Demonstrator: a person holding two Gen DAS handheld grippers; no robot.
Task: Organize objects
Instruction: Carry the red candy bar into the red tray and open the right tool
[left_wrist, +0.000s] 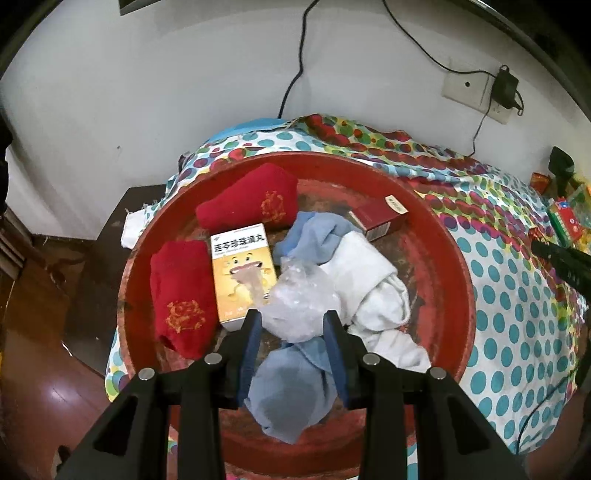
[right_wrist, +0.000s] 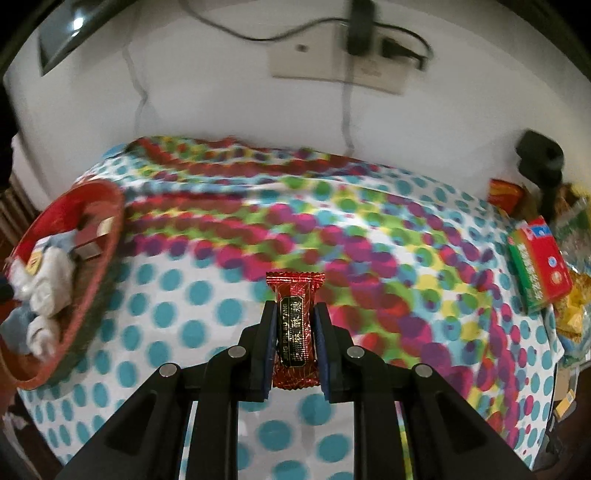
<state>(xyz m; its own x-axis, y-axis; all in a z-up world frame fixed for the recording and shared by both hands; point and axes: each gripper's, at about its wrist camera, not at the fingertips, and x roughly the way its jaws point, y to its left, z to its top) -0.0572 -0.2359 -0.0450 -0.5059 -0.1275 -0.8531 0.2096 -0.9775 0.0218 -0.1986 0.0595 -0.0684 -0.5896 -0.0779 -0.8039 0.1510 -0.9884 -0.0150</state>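
A round red basin sits on the dotted tablecloth. It holds two red embroidered cloths, a yellow medicine box, a dark red carton, a white cloth and a blue cloth. My left gripper hangs over the basin, shut on a crumpled clear plastic bag. In the right wrist view my right gripper is shut on a red foil candy, lifted above the tablecloth. The basin lies far to its left.
A green and red box, yellow snack packets and a black stand crowd the table's right end. A wall socket with a plugged-in adapter and cables are on the white wall behind. Dark wooden floor lies left of the table.
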